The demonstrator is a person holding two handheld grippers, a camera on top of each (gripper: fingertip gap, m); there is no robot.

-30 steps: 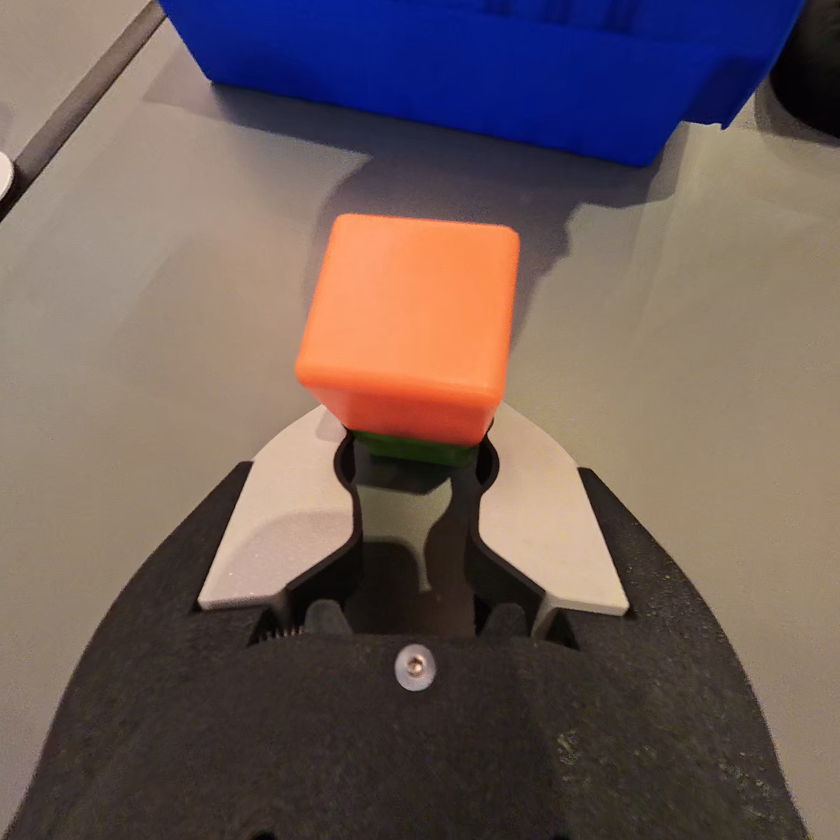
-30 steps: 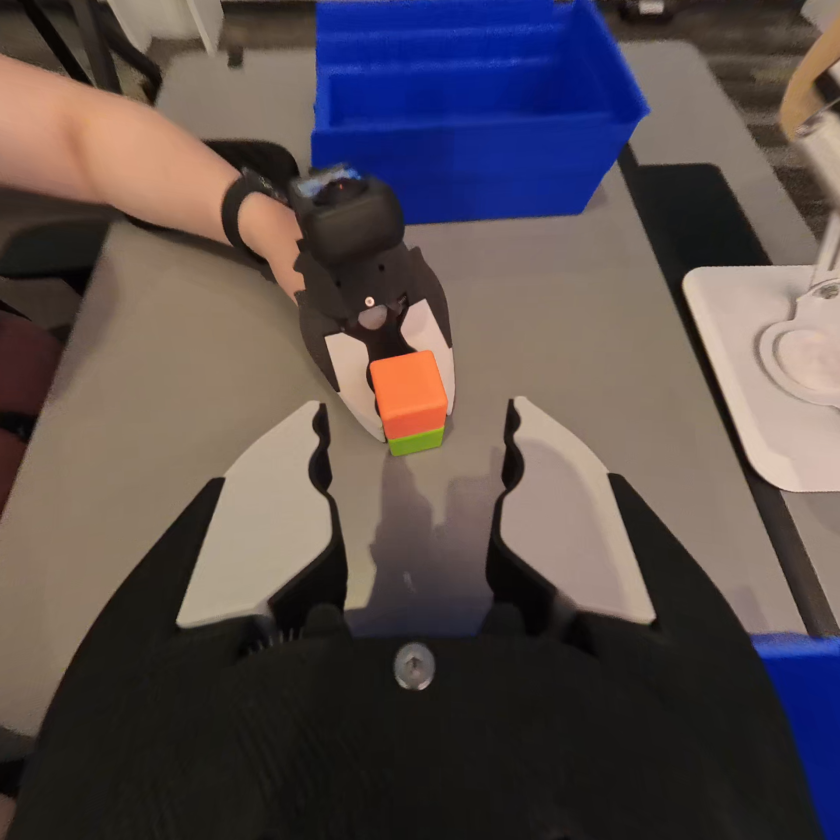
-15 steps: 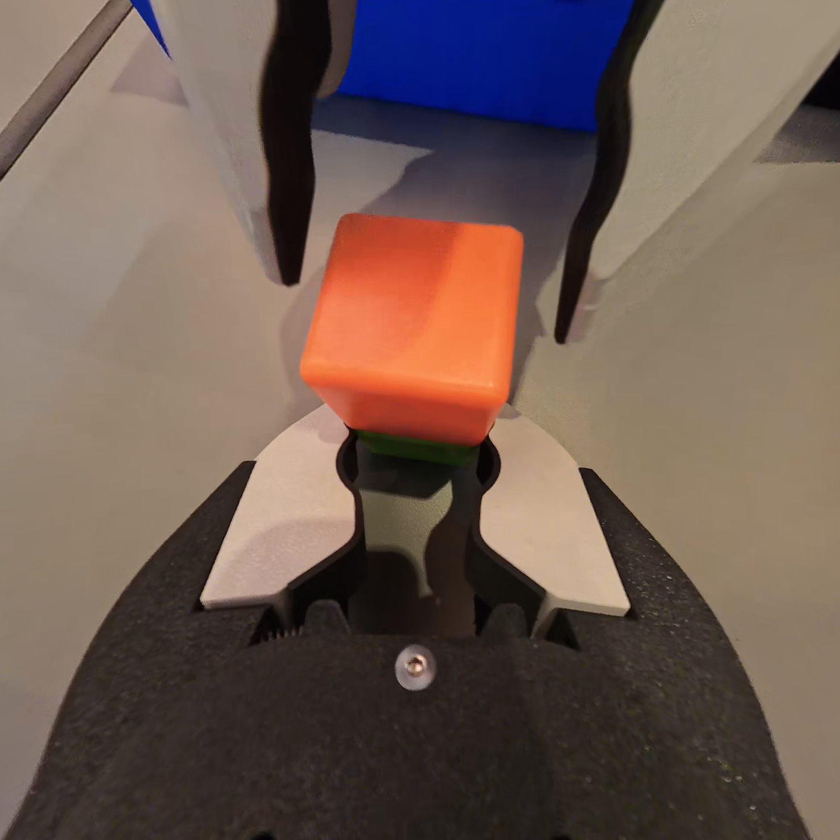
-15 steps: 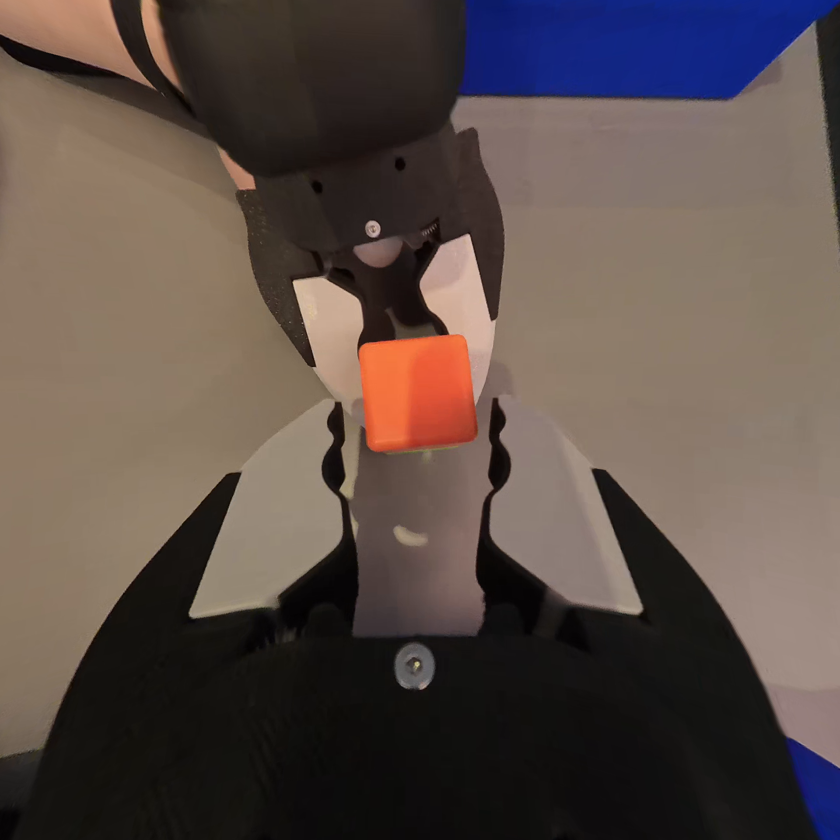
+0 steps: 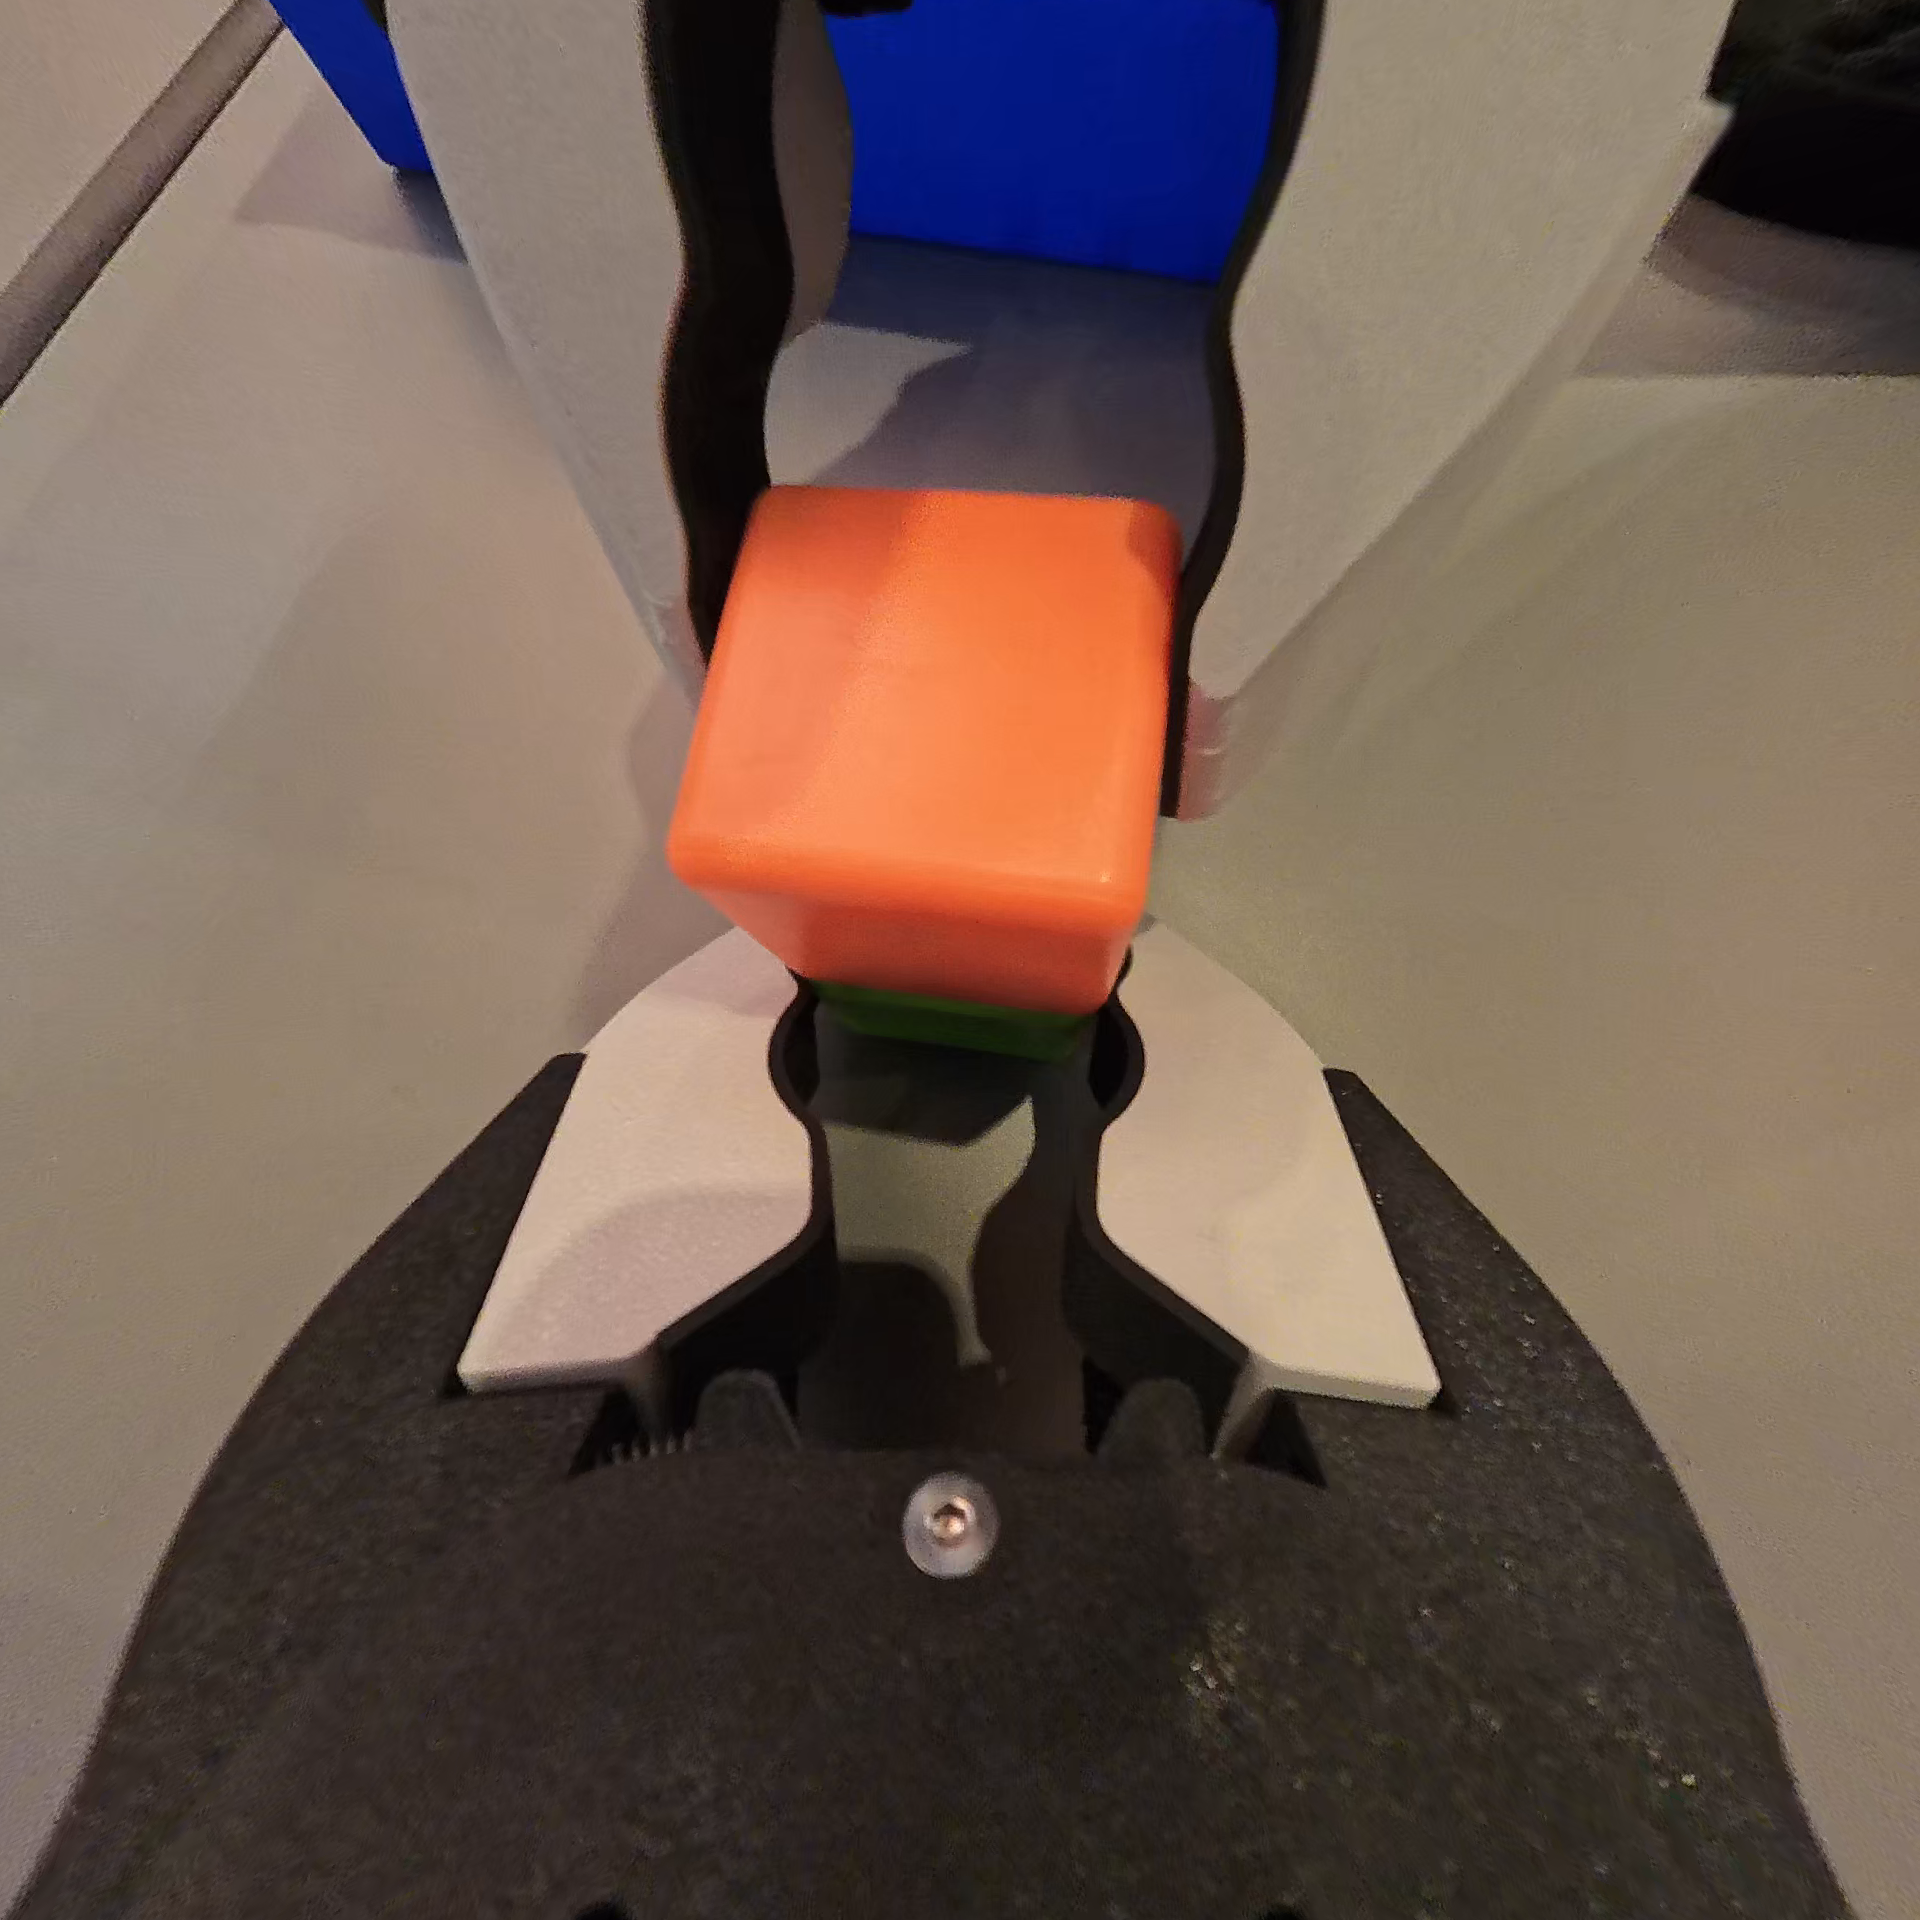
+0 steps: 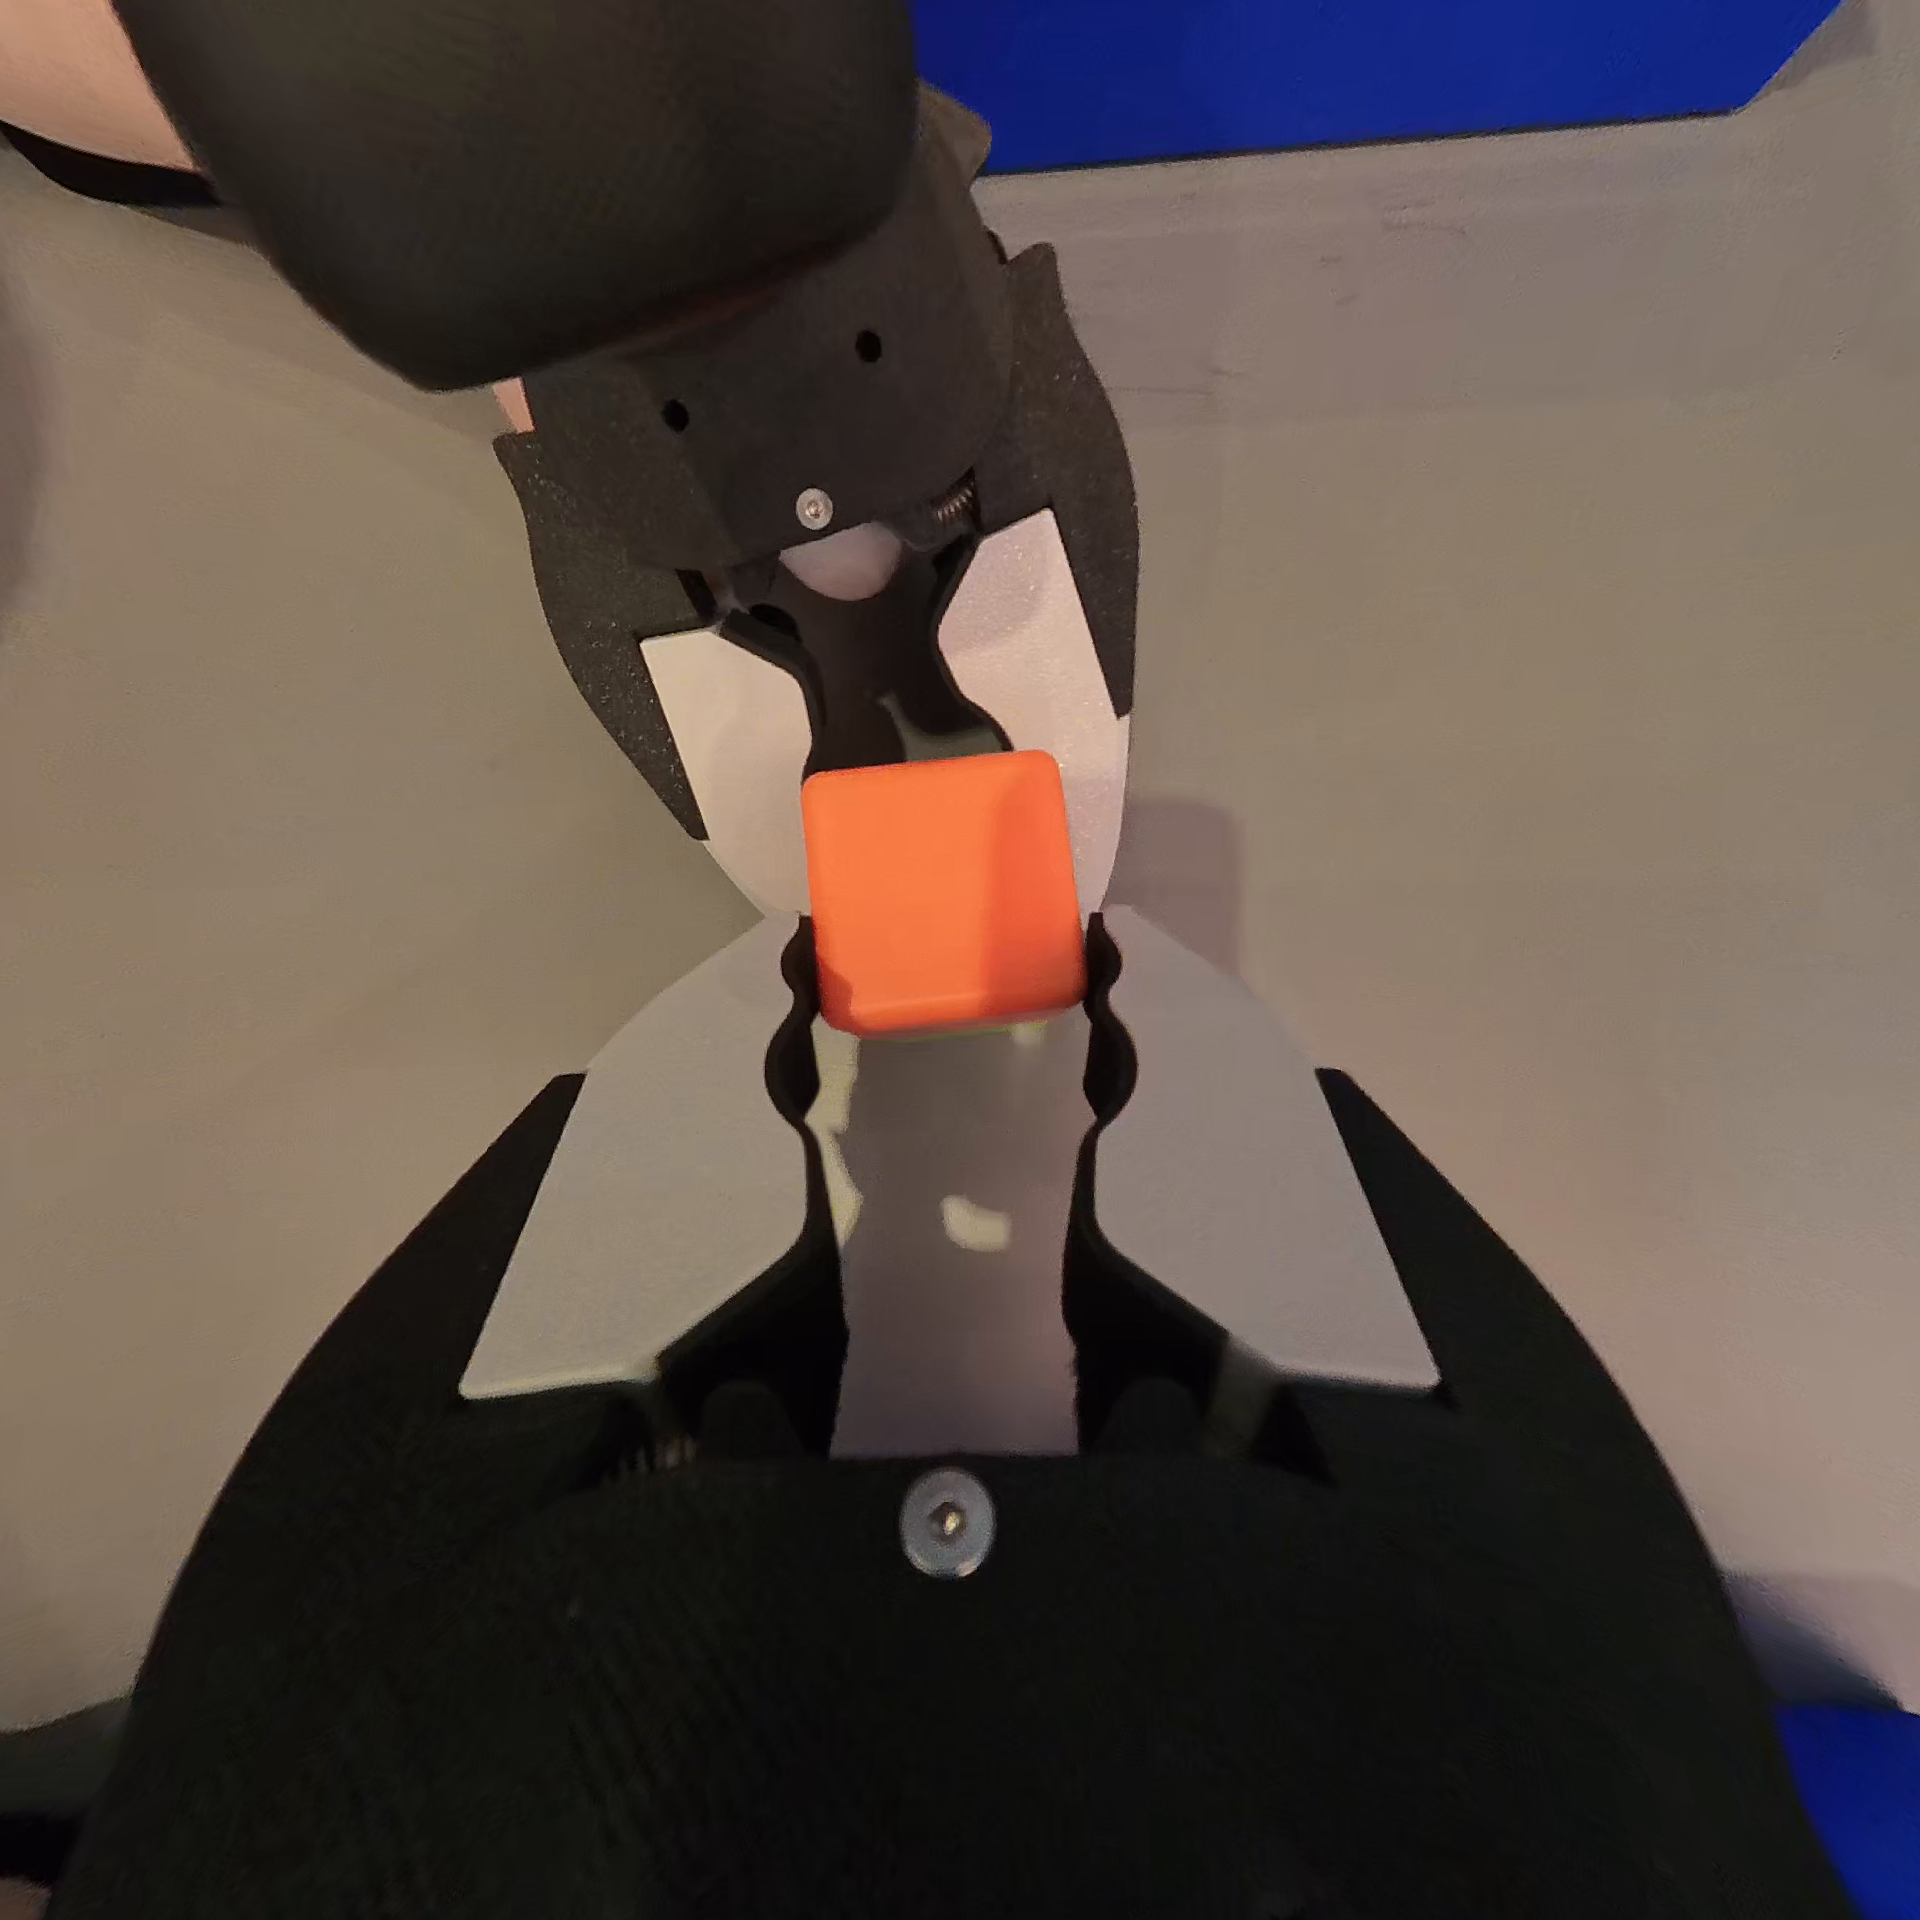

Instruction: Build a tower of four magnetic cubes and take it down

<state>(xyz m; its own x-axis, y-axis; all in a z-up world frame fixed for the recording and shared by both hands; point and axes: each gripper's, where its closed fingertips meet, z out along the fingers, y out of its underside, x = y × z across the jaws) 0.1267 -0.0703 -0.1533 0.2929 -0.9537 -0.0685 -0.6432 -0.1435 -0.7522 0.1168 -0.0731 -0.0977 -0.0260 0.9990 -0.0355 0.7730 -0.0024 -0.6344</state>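
Orange cube [image 5: 925, 727] stacked on green cube [image 5: 945, 1023]
Left gripper [image 5: 951, 1023] clamps the green one; right gripper [image 6: 945, 971] pinches the orange one on the grey table [image 5: 1558, 831]

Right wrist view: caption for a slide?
Right claw closing on orange cube while left claw holds the cube beneath.

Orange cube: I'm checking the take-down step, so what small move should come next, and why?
Probably lift the right gripper straight up: it appears shut on the orange cube, while the left gripper pins the green cube beneath.
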